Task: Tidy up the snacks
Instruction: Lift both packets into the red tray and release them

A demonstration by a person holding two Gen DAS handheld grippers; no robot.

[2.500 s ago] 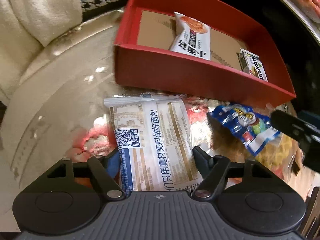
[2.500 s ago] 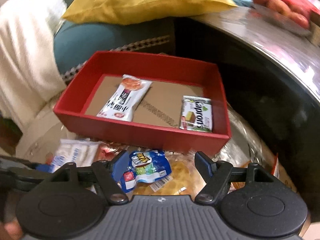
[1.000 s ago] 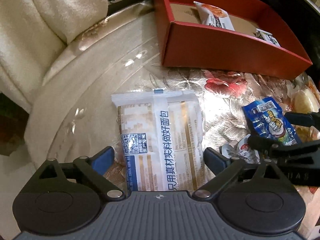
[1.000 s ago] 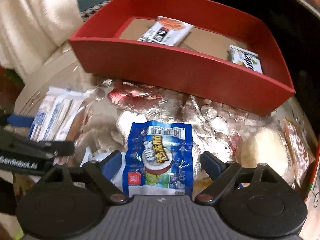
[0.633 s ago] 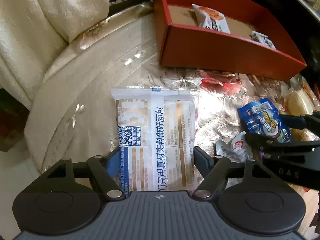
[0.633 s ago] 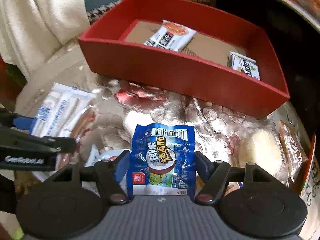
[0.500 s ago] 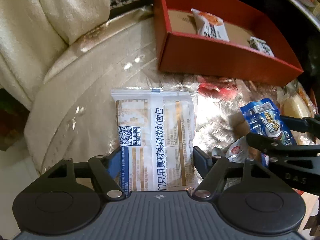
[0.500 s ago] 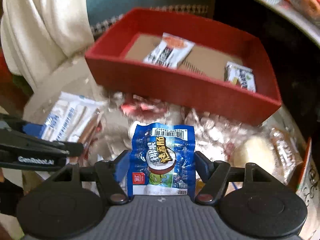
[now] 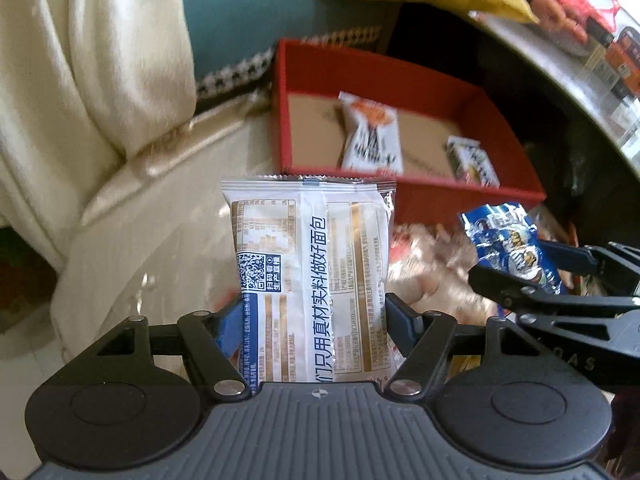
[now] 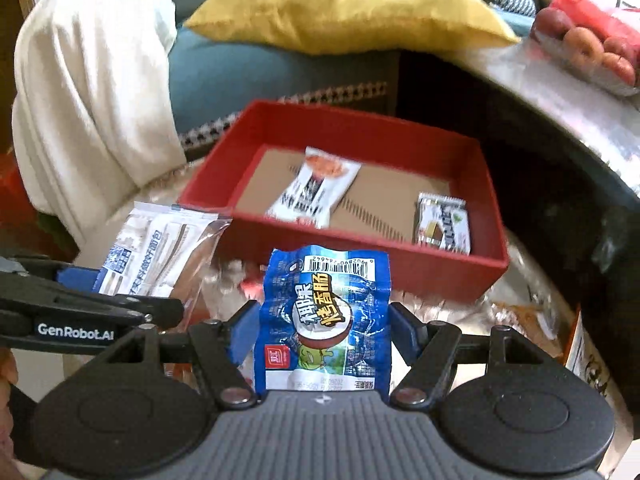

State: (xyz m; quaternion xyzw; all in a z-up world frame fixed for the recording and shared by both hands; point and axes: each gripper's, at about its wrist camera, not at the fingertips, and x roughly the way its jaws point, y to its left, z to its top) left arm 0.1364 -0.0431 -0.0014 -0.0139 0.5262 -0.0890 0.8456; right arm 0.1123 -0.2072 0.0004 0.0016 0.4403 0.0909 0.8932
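At the far left a cream blanket (image 10: 92, 92) hangs over a teal sofa (image 10: 256, 76), with a yellow cushion (image 10: 352, 4) lying on top of the sofa farther right.

The left claw (image 9: 314, 316) pinches a white bread packet (image 9: 310, 264) by its near end, the blue fingers (image 9: 230, 320) pressed against both side edges. The packet is lifted off the desk (image 9: 160, 216) and stands up in front of the near wall of the red box (image 9: 404, 64). In the right wrist view the same packet (image 10: 160, 248) shows at the left, just beside the box's near left corner.

The red box (image 10: 360, 120) sits on the shiny patterned desk (image 10: 528, 276), toward its far side. Inside it, on a brown cardboard floor, lie a white snack with an orange picture (image 10: 316, 192) toward the middle and a small green-and-white packet (image 10: 442, 224) near the right wall, apart from each other.

The right claw (image 10: 322, 340) pinches a blue sausage packet (image 10: 324, 320) between its blue fingers (image 10: 402, 330), holding it upright just in front of the box's near wall. From the left wrist view this blue packet (image 9: 510, 248) appears to the right of the bread packet, gripped by the right claw (image 9: 520, 276).

More clear-wrapped snacks (image 10: 528, 320) lie on the desk at the right. At the far right, a higher surface carries round reddish fruit (image 10: 588, 48).
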